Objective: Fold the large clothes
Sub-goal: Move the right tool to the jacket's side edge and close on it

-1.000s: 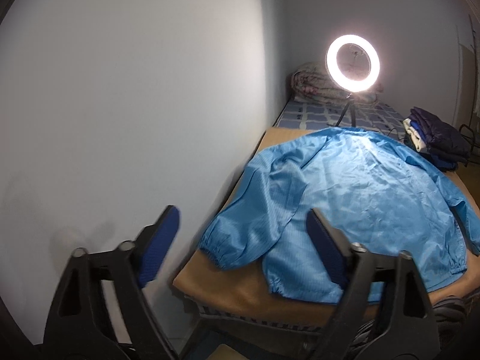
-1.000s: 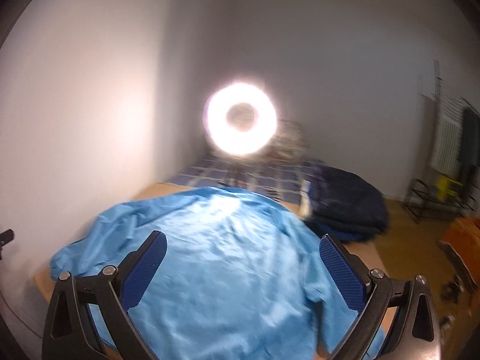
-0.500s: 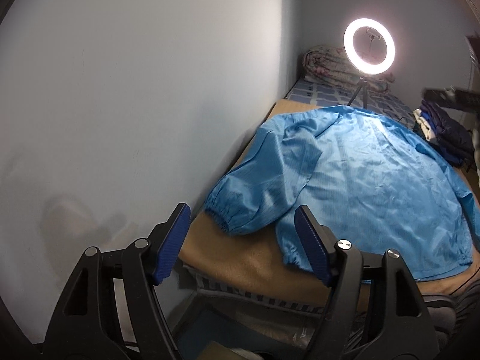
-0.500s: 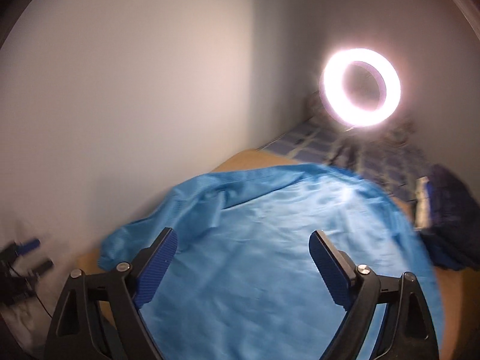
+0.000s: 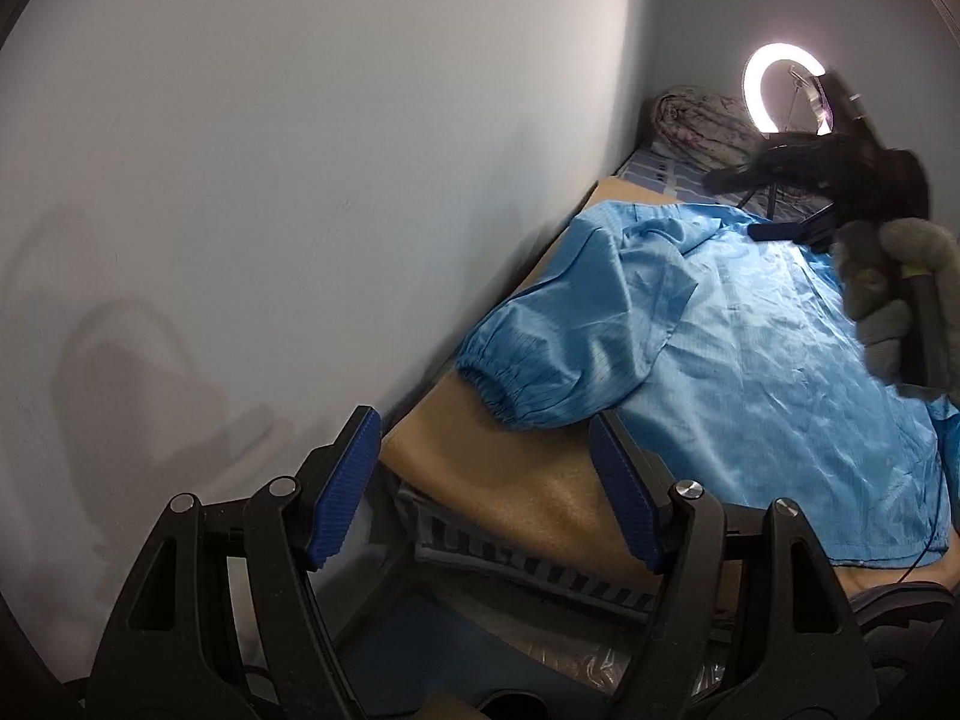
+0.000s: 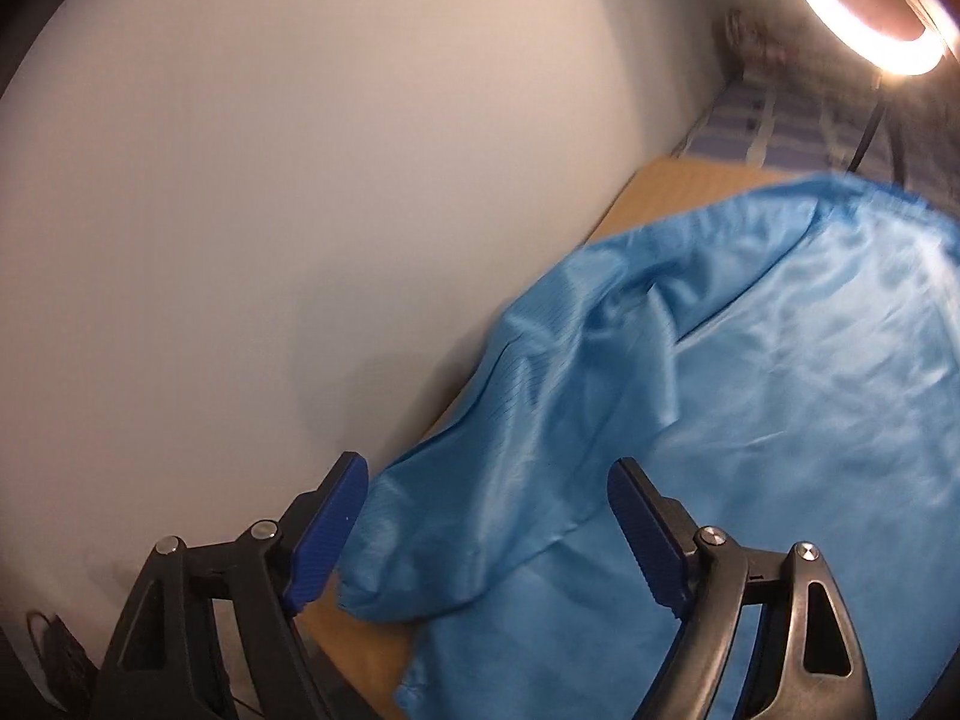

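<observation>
My left fingers (image 5: 483, 489) stand wide and empty over the bed's near corner; my right fingers (image 6: 483, 531) are closing, the blue jacket's sleeve (image 6: 480, 516) showing between them but unpressed. The blue jacket (image 5: 768, 360) lies spread flat on a tan blanket (image 5: 510, 480) on the bed, its near sleeve folded across the body. The fabric looks thin, glossy and finely striped: light, limp, probably slippery. I'd pinch the gathered elastic cuff (image 5: 492, 387), where the cloth bunches thicker.
</observation>
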`<state>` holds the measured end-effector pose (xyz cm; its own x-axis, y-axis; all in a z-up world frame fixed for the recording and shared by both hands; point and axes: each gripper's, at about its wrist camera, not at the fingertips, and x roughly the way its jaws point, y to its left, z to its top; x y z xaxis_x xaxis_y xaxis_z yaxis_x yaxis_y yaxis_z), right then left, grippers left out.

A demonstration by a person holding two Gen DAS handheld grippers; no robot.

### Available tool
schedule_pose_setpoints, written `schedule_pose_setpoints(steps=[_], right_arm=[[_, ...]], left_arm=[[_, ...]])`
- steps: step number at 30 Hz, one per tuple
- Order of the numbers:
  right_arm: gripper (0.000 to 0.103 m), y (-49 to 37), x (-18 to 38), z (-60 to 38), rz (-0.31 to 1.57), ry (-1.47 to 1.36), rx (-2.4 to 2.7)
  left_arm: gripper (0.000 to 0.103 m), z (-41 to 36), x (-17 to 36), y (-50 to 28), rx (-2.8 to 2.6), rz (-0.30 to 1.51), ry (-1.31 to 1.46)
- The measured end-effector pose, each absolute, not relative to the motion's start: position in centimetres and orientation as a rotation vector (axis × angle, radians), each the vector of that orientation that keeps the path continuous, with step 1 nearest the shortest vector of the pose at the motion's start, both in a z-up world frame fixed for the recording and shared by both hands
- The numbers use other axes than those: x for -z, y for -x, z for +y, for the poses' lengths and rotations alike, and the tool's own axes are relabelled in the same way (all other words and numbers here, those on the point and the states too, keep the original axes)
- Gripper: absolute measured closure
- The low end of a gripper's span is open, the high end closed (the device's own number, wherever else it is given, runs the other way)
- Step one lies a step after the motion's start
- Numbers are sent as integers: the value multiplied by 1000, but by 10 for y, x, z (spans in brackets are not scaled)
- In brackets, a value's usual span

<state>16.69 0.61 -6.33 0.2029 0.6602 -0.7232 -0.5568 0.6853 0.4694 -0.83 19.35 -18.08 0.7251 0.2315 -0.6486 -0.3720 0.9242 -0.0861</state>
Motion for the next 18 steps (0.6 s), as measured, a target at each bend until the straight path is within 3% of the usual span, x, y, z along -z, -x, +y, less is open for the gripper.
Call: schedule_pose_setpoints(steps=[12, 14, 16, 18], right_arm=[[35, -171, 147, 83, 1245, -18, -839], [45, -169, 155, 92, 1260, 28, -839], [72, -166, 162, 98, 1276, 81, -843], [85, -164, 169, 102, 1291, 118, -855]], left_arm=[[29, 197, 195, -4, -323, 697, 231], [29, 197, 197, -6, -325, 696, 227], [29, 196, 198, -9, -328, 696, 221], [29, 196, 199, -11, -335, 695, 217]])
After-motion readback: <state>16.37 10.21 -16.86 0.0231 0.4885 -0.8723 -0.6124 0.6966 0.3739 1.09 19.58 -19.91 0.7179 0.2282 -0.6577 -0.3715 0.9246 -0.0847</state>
